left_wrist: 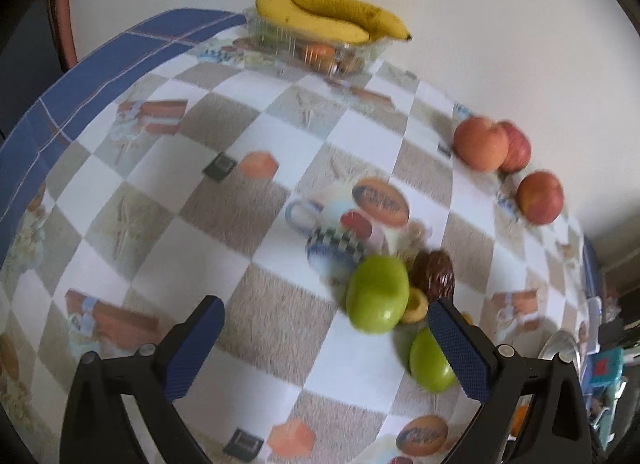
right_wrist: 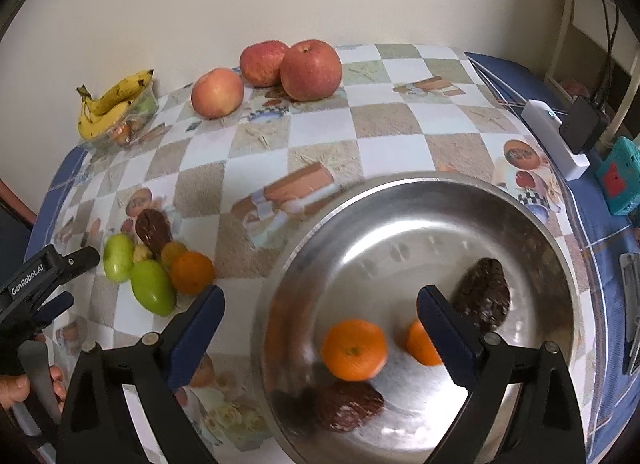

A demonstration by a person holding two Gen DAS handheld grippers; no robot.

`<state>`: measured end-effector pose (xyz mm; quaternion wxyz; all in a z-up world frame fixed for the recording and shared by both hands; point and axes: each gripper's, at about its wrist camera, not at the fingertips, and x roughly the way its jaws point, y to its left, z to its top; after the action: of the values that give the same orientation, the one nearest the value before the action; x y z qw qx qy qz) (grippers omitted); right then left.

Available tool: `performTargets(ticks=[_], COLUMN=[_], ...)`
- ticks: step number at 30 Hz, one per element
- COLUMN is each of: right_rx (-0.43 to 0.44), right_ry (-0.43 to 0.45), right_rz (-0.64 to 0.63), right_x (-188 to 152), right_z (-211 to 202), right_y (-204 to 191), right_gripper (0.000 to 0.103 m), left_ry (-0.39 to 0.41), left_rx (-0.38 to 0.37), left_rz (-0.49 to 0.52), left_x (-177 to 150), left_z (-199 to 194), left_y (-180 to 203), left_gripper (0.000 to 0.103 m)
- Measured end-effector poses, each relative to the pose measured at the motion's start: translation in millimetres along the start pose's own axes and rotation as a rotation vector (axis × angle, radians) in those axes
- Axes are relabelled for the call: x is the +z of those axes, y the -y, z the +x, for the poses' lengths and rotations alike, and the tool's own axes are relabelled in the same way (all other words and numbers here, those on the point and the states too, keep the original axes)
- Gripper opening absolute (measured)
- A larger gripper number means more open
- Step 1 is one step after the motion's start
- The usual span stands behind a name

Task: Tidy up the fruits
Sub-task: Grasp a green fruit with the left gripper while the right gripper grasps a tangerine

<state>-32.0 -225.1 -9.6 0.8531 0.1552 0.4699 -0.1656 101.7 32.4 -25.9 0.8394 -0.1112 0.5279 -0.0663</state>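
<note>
A steel bowl (right_wrist: 400,208) holds two oranges (right_wrist: 354,349) and two dark brown fruits (right_wrist: 482,294). My right gripper (right_wrist: 320,324) is open and empty just above the bowl's near side. A cluster of two green fruits (left_wrist: 378,293), a brown fruit (left_wrist: 436,275) and a small yellow one lies on the tablecloth; in the right wrist view the cluster (right_wrist: 152,286) also includes an orange (right_wrist: 192,272). My left gripper (left_wrist: 324,344) is open and empty, close in front of the green fruits. Three red apples (right_wrist: 310,70) sit near the wall.
A bunch of bananas (left_wrist: 324,12) rests on a clear plastic tray (left_wrist: 360,50) of fruit at the table's far edge. A white box and black adapter (right_wrist: 568,132) with cables and a teal device (right_wrist: 620,180) lie on the right.
</note>
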Motion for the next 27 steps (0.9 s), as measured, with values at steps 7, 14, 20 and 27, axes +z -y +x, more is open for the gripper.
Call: performTargets(ticks=[7, 14, 20, 27], right_rx=[0.061, 0.109, 0.134, 0.162], right_ry=[0.069, 0.066, 0.02, -0.015], right_rz=[-0.025, -0.097, -0.089, -0.066], right_x=[18, 28, 30, 31], right_z=[-4, 4, 20, 31], right_y=[-28, -65, -71, -70], right_gripper=[0.097, 0.078, 0.064, 0.057], left_ry=[0.055, 0.029, 0.005, 0.1], left_rx=[-0.06, -0.158, -0.196, -0.18], left_rz=[0.001, 0.023, 0.044, 0.076], left_x=[11, 17, 22, 30], left_z=[-1, 0, 4, -10], left_y=[-5, 7, 21, 27], left_gripper=[0.103, 0.103, 0.103, 0.103])
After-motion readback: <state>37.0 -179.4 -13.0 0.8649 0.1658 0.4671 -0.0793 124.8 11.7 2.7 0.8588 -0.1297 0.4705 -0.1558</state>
